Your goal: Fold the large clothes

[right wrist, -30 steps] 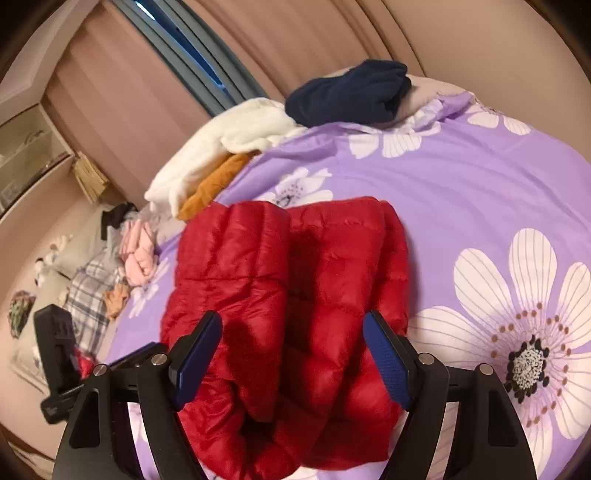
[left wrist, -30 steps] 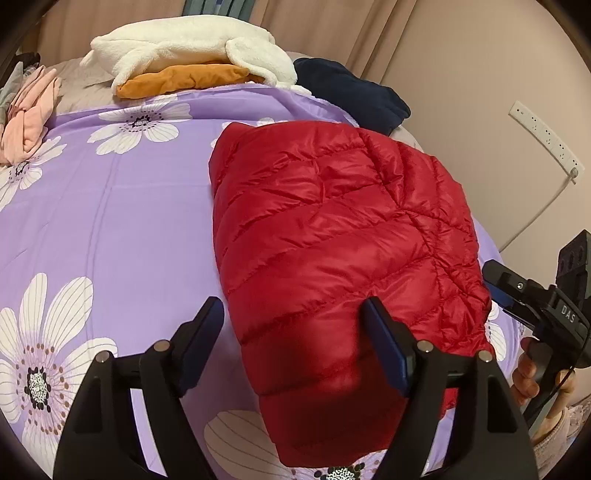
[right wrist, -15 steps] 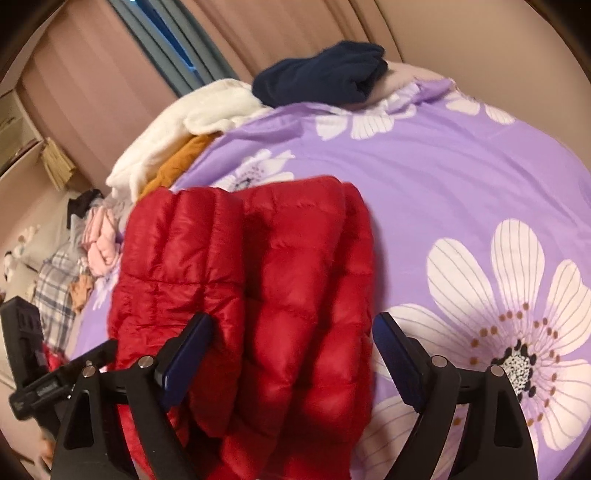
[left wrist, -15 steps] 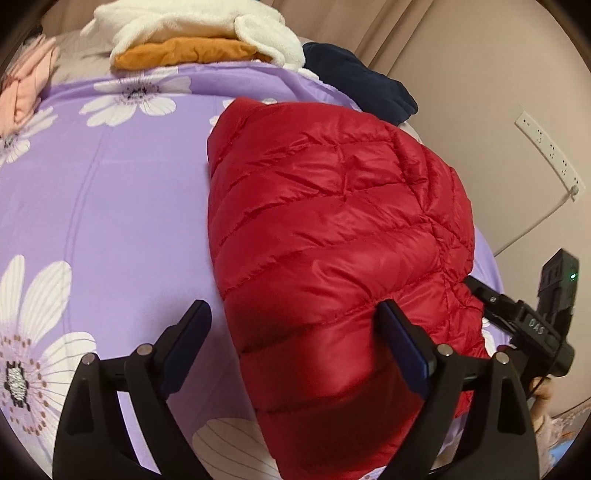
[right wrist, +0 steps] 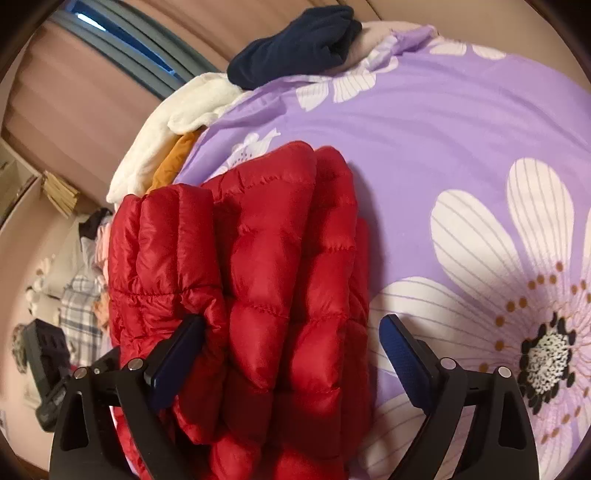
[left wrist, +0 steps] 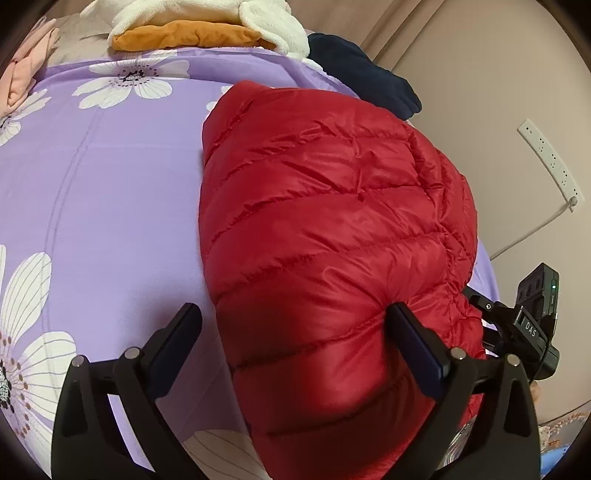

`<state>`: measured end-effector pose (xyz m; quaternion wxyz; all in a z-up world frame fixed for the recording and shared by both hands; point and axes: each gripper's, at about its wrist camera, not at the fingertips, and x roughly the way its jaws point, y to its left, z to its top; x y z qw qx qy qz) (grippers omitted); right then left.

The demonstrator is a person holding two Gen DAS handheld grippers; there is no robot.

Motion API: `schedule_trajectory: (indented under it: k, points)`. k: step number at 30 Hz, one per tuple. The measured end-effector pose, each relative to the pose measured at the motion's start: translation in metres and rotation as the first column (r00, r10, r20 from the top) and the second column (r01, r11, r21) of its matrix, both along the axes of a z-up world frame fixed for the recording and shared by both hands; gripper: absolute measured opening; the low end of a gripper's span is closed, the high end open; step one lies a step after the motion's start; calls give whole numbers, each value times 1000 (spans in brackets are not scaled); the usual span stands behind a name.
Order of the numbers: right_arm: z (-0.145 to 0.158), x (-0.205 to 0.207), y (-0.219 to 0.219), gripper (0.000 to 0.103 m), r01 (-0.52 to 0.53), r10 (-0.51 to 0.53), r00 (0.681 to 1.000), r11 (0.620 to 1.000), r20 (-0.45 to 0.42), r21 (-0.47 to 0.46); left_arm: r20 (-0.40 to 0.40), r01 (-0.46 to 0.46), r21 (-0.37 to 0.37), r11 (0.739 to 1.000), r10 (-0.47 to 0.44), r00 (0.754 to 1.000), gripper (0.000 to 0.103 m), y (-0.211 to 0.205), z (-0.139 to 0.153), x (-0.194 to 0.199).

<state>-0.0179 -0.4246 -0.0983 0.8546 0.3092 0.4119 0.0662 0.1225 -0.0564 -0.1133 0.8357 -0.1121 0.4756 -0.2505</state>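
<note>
A red quilted puffer jacket point(left wrist: 325, 229) lies folded into a thick bundle on the purple flowered bedspread point(left wrist: 110, 206). My left gripper point(left wrist: 295, 343) is open, its jaws wide apart around the jacket's near end. In the right wrist view the jacket point(right wrist: 266, 288) shows stacked layers, and my right gripper point(right wrist: 291, 354) is open around its near edge from the opposite side. The right gripper's body point(left wrist: 532, 332) shows at the jacket's right edge in the left wrist view. Neither gripper pinches the fabric.
A pile of white and orange clothes point(left wrist: 192, 22) and a navy garment point(left wrist: 362, 81) lie at the far end of the bed. Pink clothes point(left wrist: 26, 70) sit at the far left. A wall with a power strip point(left wrist: 550, 162) stands close on the right.
Both grippers have moved forward and closer to the jacket, so it fills more of each view. Both stay open. The jacket has not changed shape.
</note>
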Motion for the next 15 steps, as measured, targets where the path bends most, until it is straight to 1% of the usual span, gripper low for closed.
schedule_trajectory:
  k: [7,15]
  points:
    - [-12,4,-7,94,-14,17,1000,994,-25,111,-11,4,-16,1000,-4,1000,103,-1,-4,4]
    - [-18,3,-7,95,-20,24,999,988,-23,152,-35,8,-52,999,-9,999,103,-3,-9,8]
